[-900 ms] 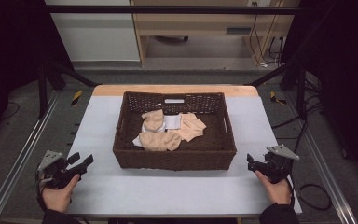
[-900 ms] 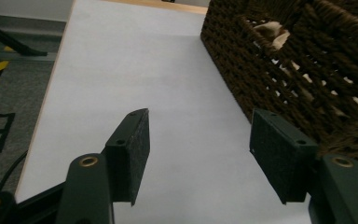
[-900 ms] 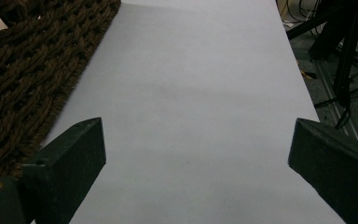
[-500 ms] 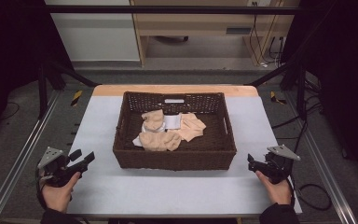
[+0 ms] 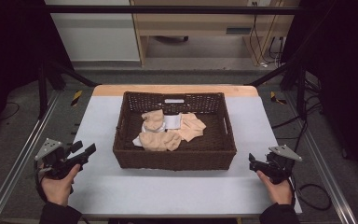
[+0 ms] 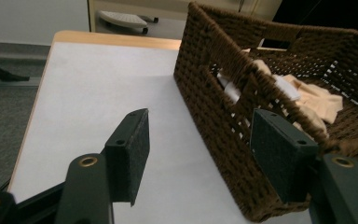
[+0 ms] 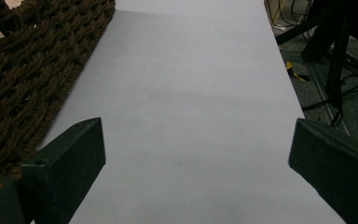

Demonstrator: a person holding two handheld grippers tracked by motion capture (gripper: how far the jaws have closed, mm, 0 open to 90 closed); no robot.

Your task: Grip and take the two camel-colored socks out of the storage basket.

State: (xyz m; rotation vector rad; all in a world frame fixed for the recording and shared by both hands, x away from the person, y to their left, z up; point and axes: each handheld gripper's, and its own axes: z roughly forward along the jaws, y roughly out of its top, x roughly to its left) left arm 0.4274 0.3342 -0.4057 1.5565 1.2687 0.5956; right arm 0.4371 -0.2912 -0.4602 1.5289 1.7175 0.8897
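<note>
A dark brown wicker basket (image 5: 175, 157) stands in the middle of the white table (image 5: 168, 186). Inside it lie several beige socks (image 5: 158, 140) and a white piece (image 5: 172, 122). My left gripper (image 5: 85, 151) is held at the table's left edge, off the basket's front left corner, open with nothing between its jaws. In the left gripper view the basket wall (image 6: 214, 107) rises just past the open left gripper (image 6: 205, 154). My right gripper (image 5: 253, 161) is held at the right edge, open and empty. Its view shows the right gripper (image 7: 196, 158) wide over bare table.
The basket's woven side (image 7: 23, 70) fills the left of the right gripper view. Metal frame rails (image 5: 18, 154) run along both sides of the table. Cables (image 5: 312, 196) lie on the floor at right, a wooden desk (image 5: 196, 28) stands behind.
My left hand has shifted slightly down and inward along the table's left edge. The right hand has kept still. The basket and socks are as before.
</note>
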